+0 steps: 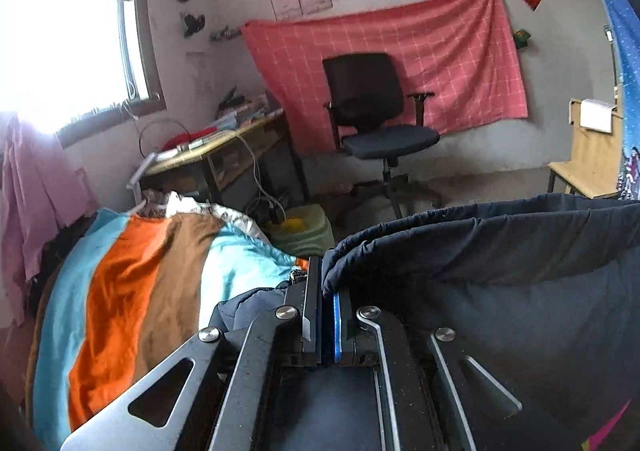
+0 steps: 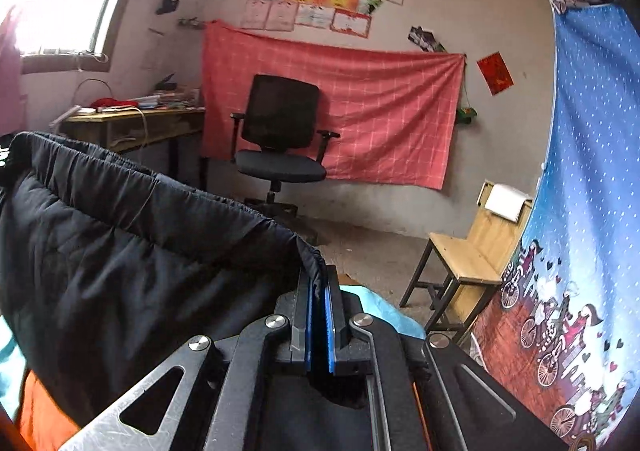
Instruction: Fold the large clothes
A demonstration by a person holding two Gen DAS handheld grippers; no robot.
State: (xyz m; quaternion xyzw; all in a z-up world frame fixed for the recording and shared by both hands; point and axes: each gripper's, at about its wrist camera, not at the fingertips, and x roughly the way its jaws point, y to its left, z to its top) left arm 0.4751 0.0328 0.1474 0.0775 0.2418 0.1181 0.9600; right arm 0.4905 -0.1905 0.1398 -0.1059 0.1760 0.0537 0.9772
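Note:
A large dark navy padded garment [image 1: 500, 271] hangs stretched between my two grippers above the bed. My left gripper [image 1: 327, 291] is shut on its left top edge, the cloth draping off to the right. In the right wrist view the same garment [image 2: 120, 251] spreads to the left, its gathered top hem running up to my right gripper [image 2: 319, 287], which is shut on the right end of that hem. The garment's lower part is hidden below both views.
A striped orange, brown and turquoise blanket [image 1: 140, 291] covers the bed on the left. Beyond stand a black office chair [image 1: 372, 111], a cluttered desk [image 1: 224, 147], a wooden chair [image 2: 468, 259] and a blue printed curtain [image 2: 580, 211] at the right.

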